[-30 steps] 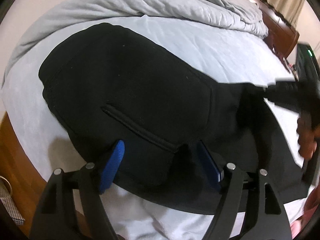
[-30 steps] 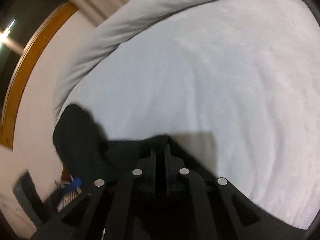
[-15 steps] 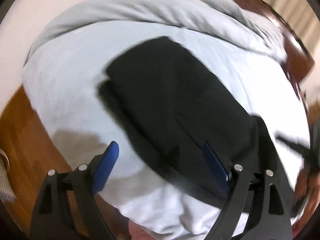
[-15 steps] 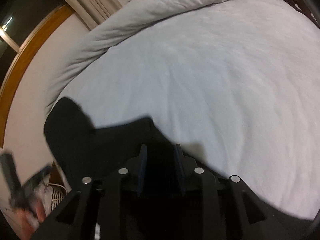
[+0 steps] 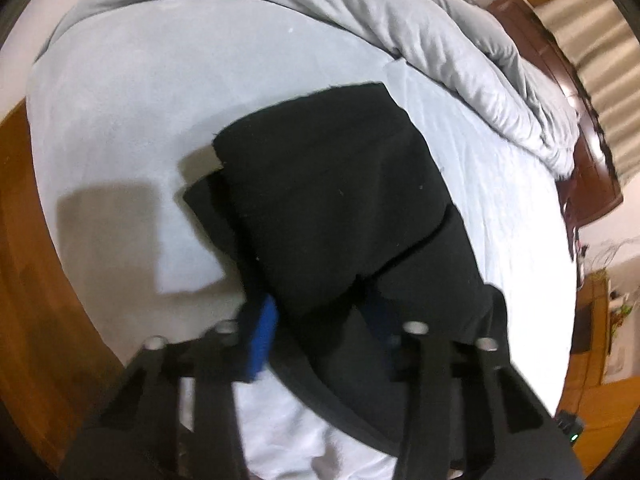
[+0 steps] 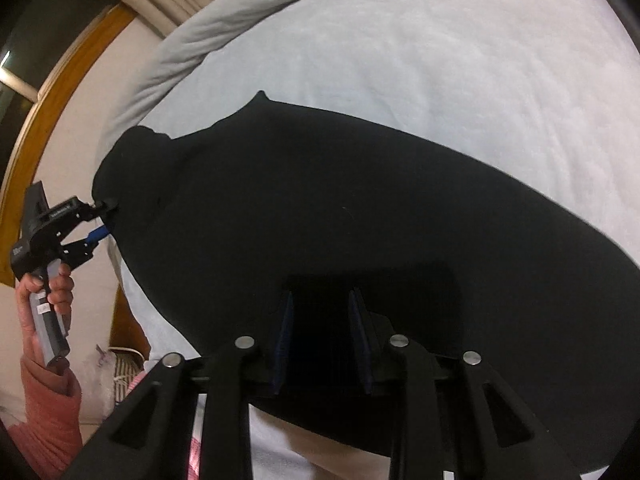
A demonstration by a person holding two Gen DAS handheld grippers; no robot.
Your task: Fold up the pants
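Black pants [image 5: 340, 200] lie folded in layers on the pale bed sheet [image 5: 120, 120]. My left gripper [image 5: 320, 332] is open, its blue pads either side of the near edge of the pants. In the right wrist view the pants [image 6: 320, 208] spread wide across the sheet [image 6: 440, 60]. My right gripper [image 6: 322, 320] is open just above the near part of the pants, holding nothing. The left gripper [image 6: 102, 224] shows at the far left of that view, at the pants' edge, held by a hand.
A rumpled grey duvet [image 5: 440, 40] is heaped along the far side of the bed. A dark wooden headboard [image 5: 592, 152] stands at the right. Wooden floor [image 5: 24, 280] lies left of the bed. A striped bag [image 6: 124, 376] sits on the floor.
My right gripper has opened and let go of the pants, which now lie spread on the sheet. My left gripper swung left, then came in at the pants' near edge.
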